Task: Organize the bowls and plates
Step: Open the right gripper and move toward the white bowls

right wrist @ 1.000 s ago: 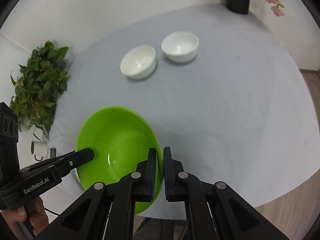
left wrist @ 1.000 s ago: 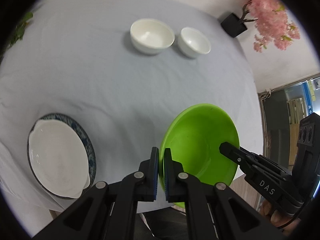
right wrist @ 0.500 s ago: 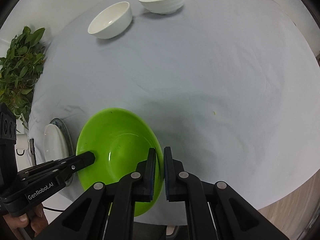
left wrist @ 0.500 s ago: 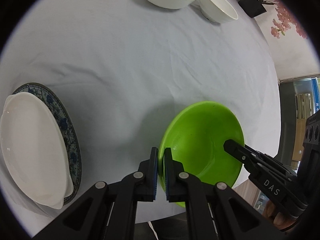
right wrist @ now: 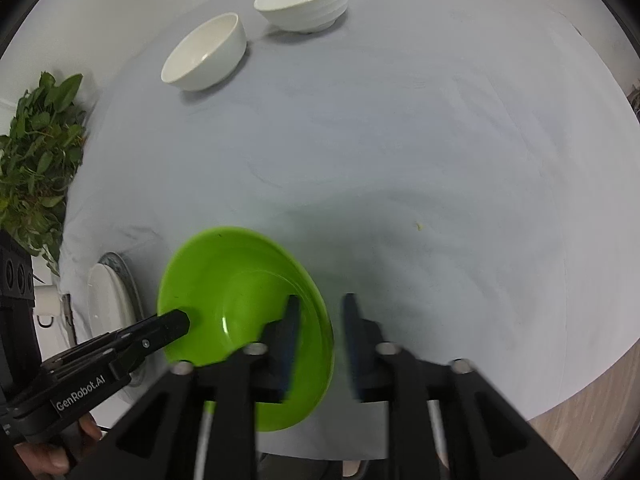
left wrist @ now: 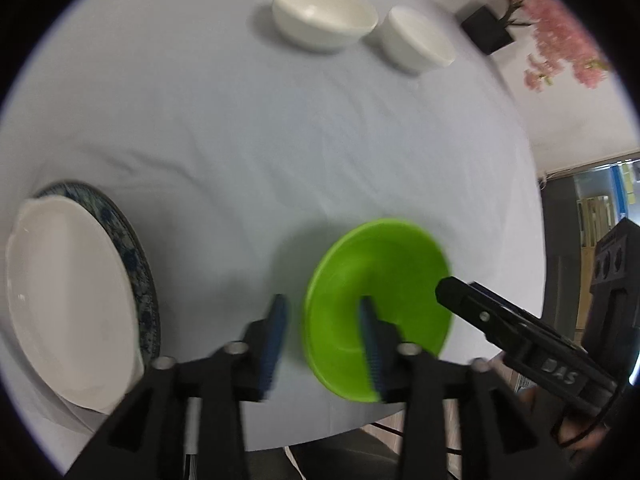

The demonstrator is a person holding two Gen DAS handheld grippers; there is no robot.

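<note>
Both grippers, left (left wrist: 322, 336) and right (right wrist: 320, 332), now spread wide, rim grip gone since half-second ago. Green bowl (left wrist: 380, 300) released onto tablecloth (left wrist: 260, 128) near front edge, beside stacked plates (left wrist: 68, 300). White bowls (left wrist: 324, 16) next, likely.

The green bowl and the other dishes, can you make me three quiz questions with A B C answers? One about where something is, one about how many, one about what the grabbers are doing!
1. Where is the white plate?
A. inside the green bowl
B. on the blue-patterned plate
C. under a white bowl

2. How many white bowls are on the table?
A. one
B. two
C. four

3. What are the left gripper and right gripper doing?
A. both open, each astride the green bowl's rim
B. both shut tight on the rim
C. both far from the bowl

Answers: 1 B, the patterned rim shows around the white plate. 2 B, a wider bowl and a smaller bowl stand side by side. 3 A, each gripper's fingers stand apart with the rim between.
</note>
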